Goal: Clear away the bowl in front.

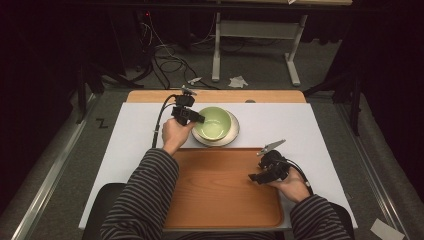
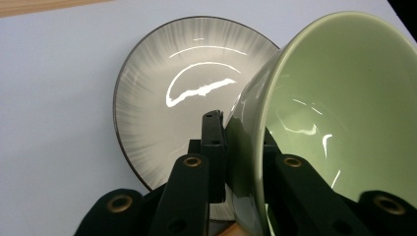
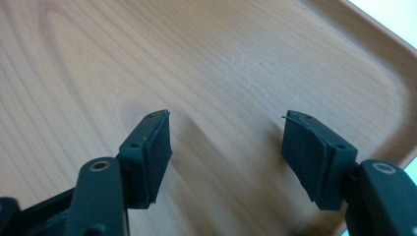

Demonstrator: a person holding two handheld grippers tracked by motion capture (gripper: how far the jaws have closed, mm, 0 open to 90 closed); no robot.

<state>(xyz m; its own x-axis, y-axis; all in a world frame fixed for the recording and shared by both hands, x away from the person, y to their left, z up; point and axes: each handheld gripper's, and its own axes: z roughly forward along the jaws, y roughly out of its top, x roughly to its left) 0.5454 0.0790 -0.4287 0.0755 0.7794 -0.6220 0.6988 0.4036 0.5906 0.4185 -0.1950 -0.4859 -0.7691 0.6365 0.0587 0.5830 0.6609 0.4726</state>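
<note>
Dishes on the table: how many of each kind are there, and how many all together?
Green glazed ceramic bowl: 1
Grey streaked dark-rimmed ceramic plate: 1
Brown wooden tray: 1
Total: 3

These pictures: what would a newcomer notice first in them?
First, the green bowl, tilted, its rim pinched by the left hand-held gripper above a grey plate on the white table. Next, the wooden tray in front, with the right hand-held gripper open over it.
</note>
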